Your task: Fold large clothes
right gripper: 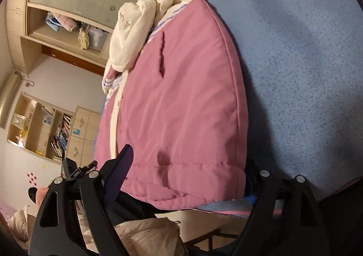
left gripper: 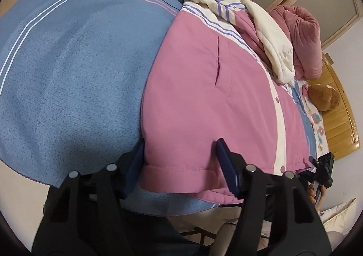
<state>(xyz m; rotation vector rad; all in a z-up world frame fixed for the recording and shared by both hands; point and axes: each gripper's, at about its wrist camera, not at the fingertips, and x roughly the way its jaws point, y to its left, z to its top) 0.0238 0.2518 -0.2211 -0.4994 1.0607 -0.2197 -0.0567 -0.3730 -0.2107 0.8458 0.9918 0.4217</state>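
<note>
We are holding the left gripper (left gripper: 179, 160) at the near hem of the pink padded jacket (left gripper: 204, 97); its jaws are standing half apart with the hem corner between them, one pad at the jacket's side edge and the other on the pink panel, and whether they are pressing we cannot tell. We are holding the right gripper (right gripper: 188, 165) at the other hem corner; one blue finger is showing beside the cream placket while the far one is hidden behind the hem, so its grip we cannot tell either.

The jacket is lying flat on the blue bedspread (left gripper: 68, 74), stretching away from both sets of jaws, with its cream hood (left gripper: 272, 40) bunched at the far end. We are judging it light, soft and puffy, springing back when pressed and a little slick; the stitched hem band is giving the firmest hold, and pinching through both layers at the corners should keep it from sliding.

The bed's near edge is running just under the jaws; beyond them the bedspread is giving wide room to one side; further off a pink cushion (left gripper: 301, 40) and a brown plush toy (left gripper: 324, 97) are crowding the headboard (left gripper: 342, 115).
</note>
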